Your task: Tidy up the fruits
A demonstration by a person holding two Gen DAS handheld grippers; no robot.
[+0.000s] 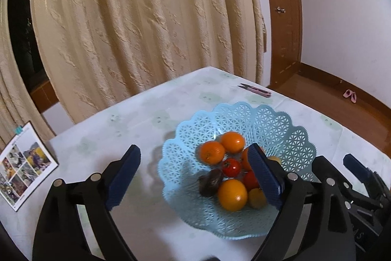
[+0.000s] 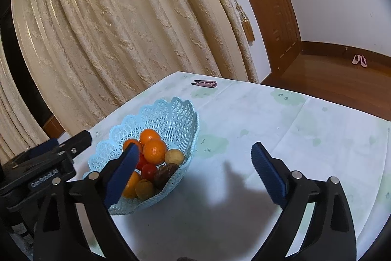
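A light blue lattice basket (image 1: pixel 281 124) stands on the table and holds several fruits: oranges (image 1: pixel 232 195), small red tomatoes (image 1: pixel 231 166), a dark brown fruit (image 1: pixel 210 182) and a yellowish fruit (image 1: pixel 256 197). My left gripper (image 1: pixel 195 177) is open and empty, above the basket's left side. In the right wrist view the basket (image 2: pixel 171 114) sits at the left with oranges (image 2: pixel 155 151), a tomato (image 2: pixel 148 170), tan fruits (image 2: pixel 174 156) and the dark fruit (image 2: pixel 165 174). My right gripper (image 2: pixel 193 173) is open and empty, just right of the basket.
The table carries a white cloth with pale green prints (image 2: pixel 293 138). Small pink scissors (image 1: pixel 256 90) lie near the far edge, also in the right wrist view (image 2: pixel 205 83). A photo card (image 1: pixel 22 163) lies at the left. Cream curtains (image 1: pixel 146 16) hang behind.
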